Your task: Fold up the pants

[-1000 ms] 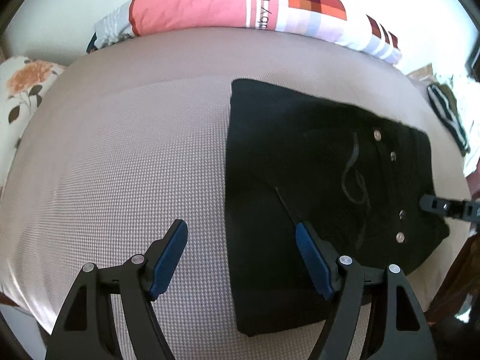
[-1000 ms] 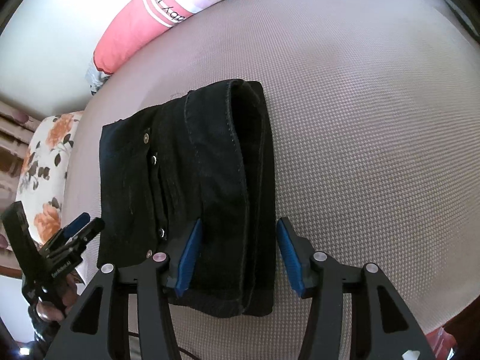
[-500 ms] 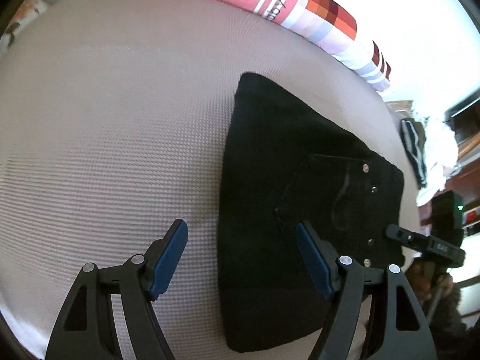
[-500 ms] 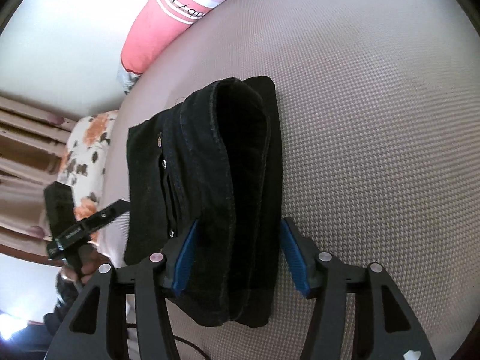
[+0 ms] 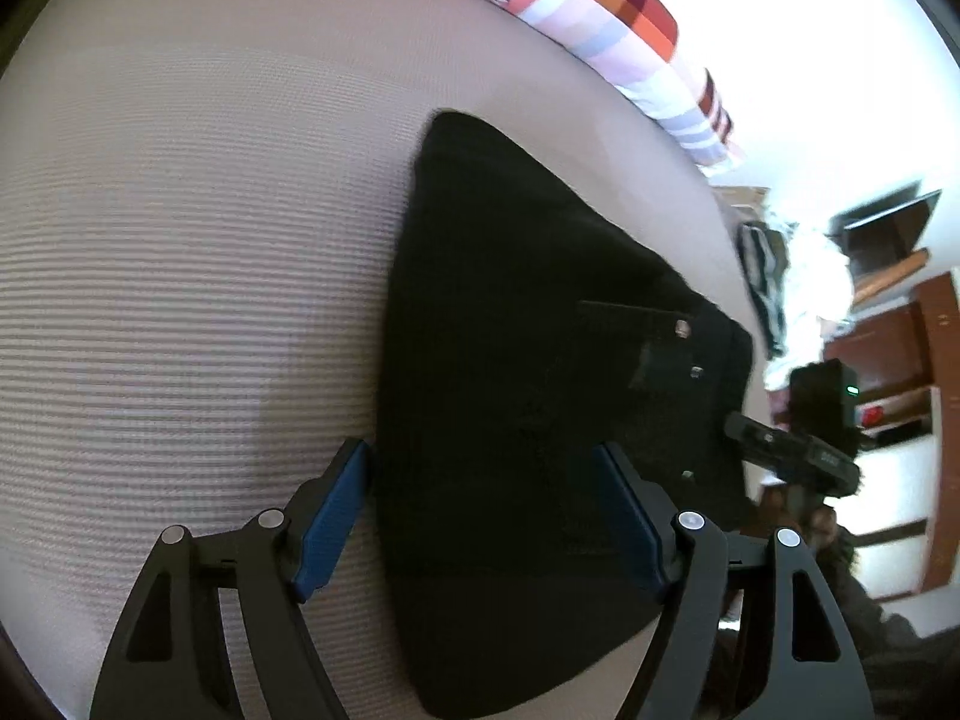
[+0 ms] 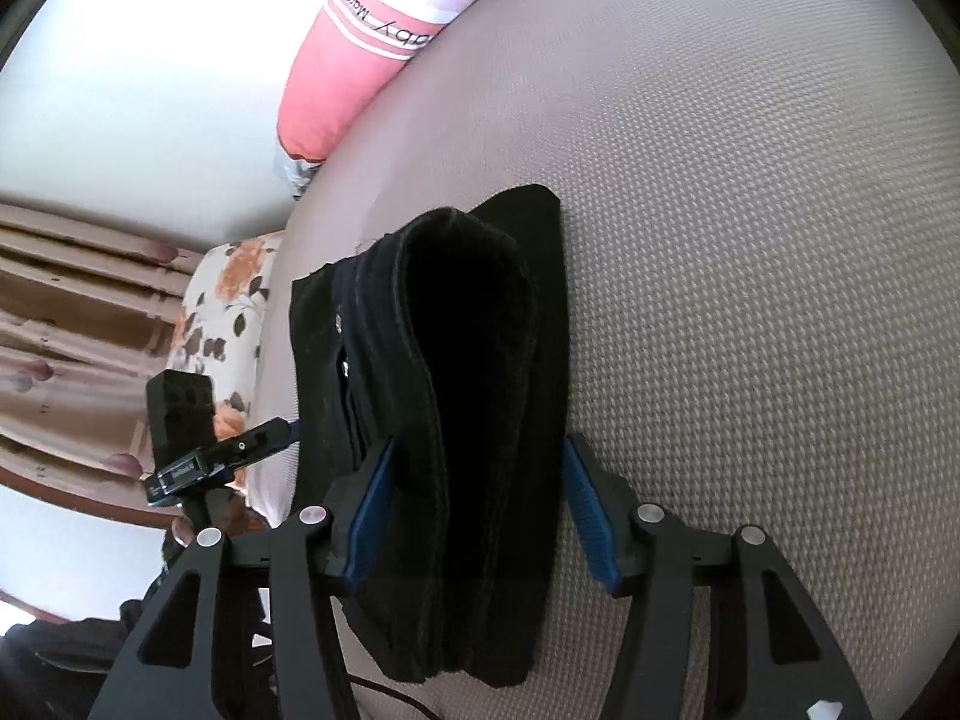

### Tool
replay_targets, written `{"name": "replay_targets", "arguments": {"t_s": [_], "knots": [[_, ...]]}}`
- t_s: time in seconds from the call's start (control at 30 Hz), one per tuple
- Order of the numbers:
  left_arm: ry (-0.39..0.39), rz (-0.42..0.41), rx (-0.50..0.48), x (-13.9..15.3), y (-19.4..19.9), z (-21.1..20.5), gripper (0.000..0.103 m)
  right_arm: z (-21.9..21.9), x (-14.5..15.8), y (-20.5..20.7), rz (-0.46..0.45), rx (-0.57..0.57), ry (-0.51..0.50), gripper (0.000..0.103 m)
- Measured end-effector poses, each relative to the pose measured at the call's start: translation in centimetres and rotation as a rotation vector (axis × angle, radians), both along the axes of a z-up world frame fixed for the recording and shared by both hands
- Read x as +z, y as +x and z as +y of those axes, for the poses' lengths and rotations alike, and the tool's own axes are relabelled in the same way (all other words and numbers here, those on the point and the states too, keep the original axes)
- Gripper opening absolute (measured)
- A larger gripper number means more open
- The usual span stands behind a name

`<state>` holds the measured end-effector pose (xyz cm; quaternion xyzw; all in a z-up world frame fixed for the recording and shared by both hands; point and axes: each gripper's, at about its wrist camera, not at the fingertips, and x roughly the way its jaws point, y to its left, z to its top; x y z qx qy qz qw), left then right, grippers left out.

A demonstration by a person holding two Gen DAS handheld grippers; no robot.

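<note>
1. I see the black pants (image 5: 528, 420) folded into a thick bundle on the bed (image 5: 180, 300), lying near its side edge, well away from the headboard end.
2. My left gripper (image 5: 480, 516) has its fingers spread apart, straddling the bundle's near end without clamping.
3. My right gripper (image 6: 477, 516) is likewise apart, flanking the folded layers (image 6: 480, 420).
4. A pink striped pillow (image 6: 342, 90) lies along the bed's far edge; a floral cushion (image 6: 222, 324) sits beside the bed.

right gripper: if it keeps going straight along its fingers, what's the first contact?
Most likely the folded black pants: the right gripper is open, its jaws standing either side of the stack's near end. Depth is unclear, so the fingers may already be brushing the fabric, with the bed cover underneath.
</note>
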<state>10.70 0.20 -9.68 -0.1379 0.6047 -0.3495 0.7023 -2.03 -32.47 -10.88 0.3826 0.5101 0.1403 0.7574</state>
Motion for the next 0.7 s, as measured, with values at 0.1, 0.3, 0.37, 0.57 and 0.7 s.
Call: {"name": "replay_targets", "arguments": {"t_s": [0.1, 0.3, 0.37, 0.57, 0.7], "knots": [[-0.029, 0.011, -0.019, -0.2, 0.2, -0.1, 0.075, -0.4, -0.3, 0.3, -0.003, 0.022, 0.028, 0.051], [-0.116, 0.055, -0.038, -0.7, 0.8, 0.6, 0.075, -1.0, -1.3, 1.0, -0.005, 0.062, 0.103, 0.044], [-0.142, 0.063, -0.051, -0.9, 1.0, 0.6, 0.075, -0.8, -1.5, 1.4, -0.007, 0.069, 0.116, 0.043], [-0.176, 0.049, -0.067, -1.2, 1.5, -0.5, 0.071, -0.5, -1.9, 2.4, -0.016, 0.071, 0.124, 0.036], [-0.081, -0.028, -0.048, -1.0, 1.1, -1.1, 0.048, -0.1, -1.8, 2.6, -0.018, 0.047, 0.116, 0.034]]}}
